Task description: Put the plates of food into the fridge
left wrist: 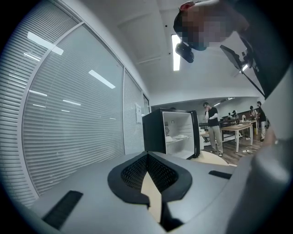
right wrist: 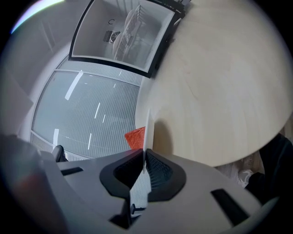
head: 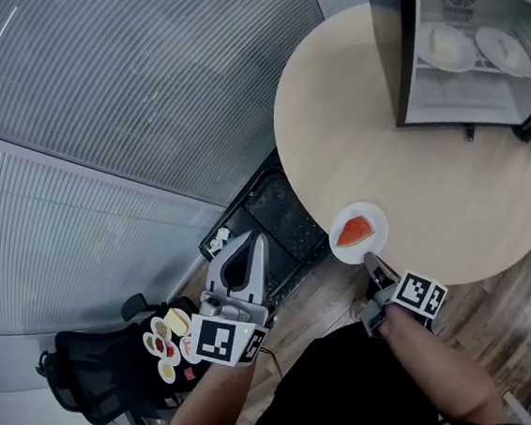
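The right gripper (head: 371,259) has its jaws pinched tight on the near rim of a small white plate (head: 359,233), which carries an orange-red slice of food (head: 355,231). The plate sits over the near edge of the round table (head: 394,154); from above I can't quite tell whether it rests on the wood or hangs just clear of it. In the right gripper view the plate runs edge-on out from between the pads.

At the far side of the table stands the fridge (head: 386,50), door open, with two white plates (head: 448,47) side by side on its shelf.

The left gripper (head: 248,247) is off the table, down to the left, its jaws together with nothing in them. Just below it a cluster of small dishes (head: 165,343) lies on a black chair (head: 89,368).
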A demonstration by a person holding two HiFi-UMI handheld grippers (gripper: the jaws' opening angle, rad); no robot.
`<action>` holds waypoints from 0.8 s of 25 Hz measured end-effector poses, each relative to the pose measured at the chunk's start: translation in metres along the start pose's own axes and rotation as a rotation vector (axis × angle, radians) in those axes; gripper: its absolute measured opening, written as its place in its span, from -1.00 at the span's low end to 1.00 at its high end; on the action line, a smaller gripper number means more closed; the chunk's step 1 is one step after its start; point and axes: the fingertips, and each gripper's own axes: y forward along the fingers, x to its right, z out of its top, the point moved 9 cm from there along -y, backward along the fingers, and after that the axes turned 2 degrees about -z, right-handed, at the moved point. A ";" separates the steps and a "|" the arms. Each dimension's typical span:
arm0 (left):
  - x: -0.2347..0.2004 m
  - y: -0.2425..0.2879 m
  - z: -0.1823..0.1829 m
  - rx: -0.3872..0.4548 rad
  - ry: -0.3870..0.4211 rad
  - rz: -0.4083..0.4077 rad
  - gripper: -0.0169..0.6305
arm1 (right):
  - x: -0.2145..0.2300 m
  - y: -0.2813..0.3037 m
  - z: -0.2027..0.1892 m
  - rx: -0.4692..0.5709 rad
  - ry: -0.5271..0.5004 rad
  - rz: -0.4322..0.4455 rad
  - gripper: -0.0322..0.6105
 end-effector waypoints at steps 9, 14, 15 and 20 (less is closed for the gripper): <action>0.018 0.027 0.024 0.045 0.017 -0.062 -0.93 | -0.018 -0.025 0.036 0.101 0.002 0.059 -0.84; 0.030 0.046 0.036 0.066 0.020 -0.097 -0.93 | -0.026 -0.041 0.064 0.162 -0.001 0.074 -0.84; 0.032 0.050 0.038 0.069 0.019 -0.106 -0.93 | -0.028 -0.045 0.069 0.176 -0.001 0.077 -0.84; 0.045 0.072 0.049 0.084 0.010 -0.148 -0.93 | -0.037 -0.066 0.100 0.245 -0.016 0.072 -0.84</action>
